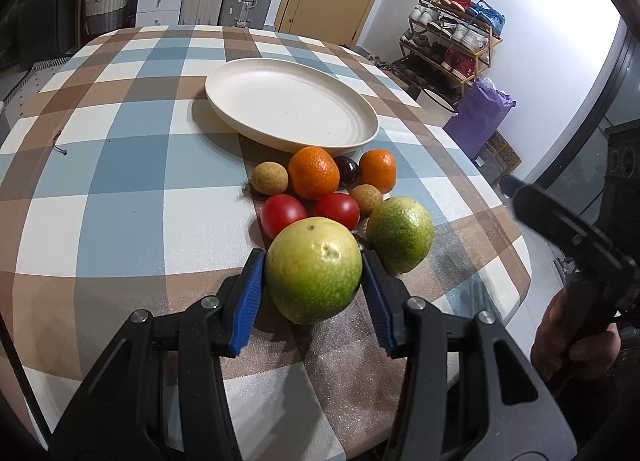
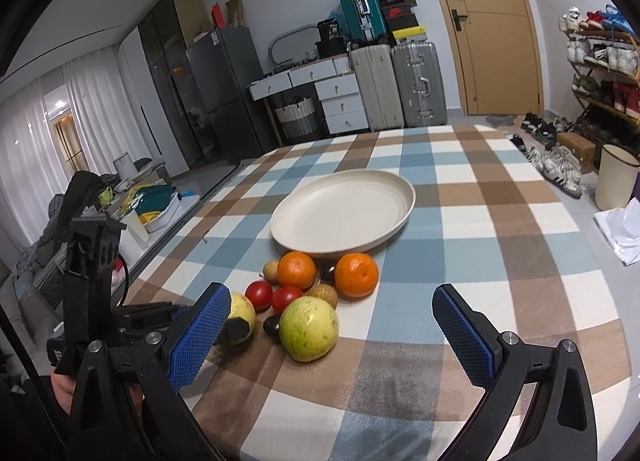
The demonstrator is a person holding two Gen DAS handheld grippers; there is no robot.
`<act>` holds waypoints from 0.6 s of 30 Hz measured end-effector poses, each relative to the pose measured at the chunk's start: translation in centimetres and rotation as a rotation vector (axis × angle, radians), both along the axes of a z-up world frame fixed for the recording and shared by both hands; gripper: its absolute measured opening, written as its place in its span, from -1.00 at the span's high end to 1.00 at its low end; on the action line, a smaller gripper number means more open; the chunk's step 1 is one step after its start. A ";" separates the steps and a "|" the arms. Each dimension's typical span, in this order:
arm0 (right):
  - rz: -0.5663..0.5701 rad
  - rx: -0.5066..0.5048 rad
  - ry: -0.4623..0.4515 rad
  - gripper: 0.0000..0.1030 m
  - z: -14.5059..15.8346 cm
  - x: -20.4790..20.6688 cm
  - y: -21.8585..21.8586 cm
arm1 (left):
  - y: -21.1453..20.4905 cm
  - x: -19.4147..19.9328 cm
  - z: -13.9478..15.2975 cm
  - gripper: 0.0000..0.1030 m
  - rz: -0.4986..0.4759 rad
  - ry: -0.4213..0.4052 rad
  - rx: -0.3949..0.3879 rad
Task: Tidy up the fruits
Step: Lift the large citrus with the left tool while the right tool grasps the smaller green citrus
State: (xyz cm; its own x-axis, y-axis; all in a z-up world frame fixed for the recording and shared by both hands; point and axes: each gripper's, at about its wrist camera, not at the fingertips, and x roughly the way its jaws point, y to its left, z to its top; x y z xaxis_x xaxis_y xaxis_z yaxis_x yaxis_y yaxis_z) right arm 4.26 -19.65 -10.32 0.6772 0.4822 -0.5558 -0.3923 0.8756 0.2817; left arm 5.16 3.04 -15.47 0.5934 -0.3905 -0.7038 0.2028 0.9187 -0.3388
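Guava (image 1: pixel 314 271) sits between the left gripper (image 1: pixel 314 281) pads, which press its flanks at the widest girth; it is at the near edge of the fruit pile, on or just above the tablecloth (image 1: pixel 120 189), hard to tell which. Right gripper (image 2: pixel 332 337) is spread wide, holding nothing, aimed at the second guava (image 2: pixel 309 328).

Handling, my read: guava is the heaviest piece here, firm with a bumpy, matte rind, so grip is decent, but round, so a hold off the equator will squirt it out. Keep the pads centred.

Rest of the pile: two oranges (image 1: pixel 313 172), dimpled peel; two tomatoes (image 1: pixel 283 214), glossy, thin-skinned, easiest to bruise; small tan rough-skinned fruits, possibly longans (image 1: pixel 270 178); a dark shiny plum (image 1: pixel 346 170). Plate (image 1: pixel 240 101) behind the pile is cream, ridged, low-rimmed, bare.
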 end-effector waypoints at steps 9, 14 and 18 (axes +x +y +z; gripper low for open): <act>0.034 0.013 0.069 -1.00 -2.4 1.2 0.5 | 0.6 -0.8 0.8 0.12 -0.001 -0.023 -0.001; 0.057 0.013 0.096 -1.00 -3.4 1.4 1.1 | 0.8 -1.1 1.1 0.12 0.003 -0.030 -0.004; 0.080 0.011 0.113 -1.00 -4.1 1.5 1.7 | 1.0 -1.4 1.3 0.12 0.000 -0.034 -0.007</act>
State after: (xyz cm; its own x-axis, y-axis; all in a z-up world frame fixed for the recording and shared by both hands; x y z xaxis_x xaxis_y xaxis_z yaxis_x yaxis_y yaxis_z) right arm 5.80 -17.95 -14.38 0.5700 0.5384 -0.6206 -0.4256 0.8396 0.3375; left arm 3.79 4.03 -14.17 0.6169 -0.3956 -0.6804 0.2142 0.9163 -0.3385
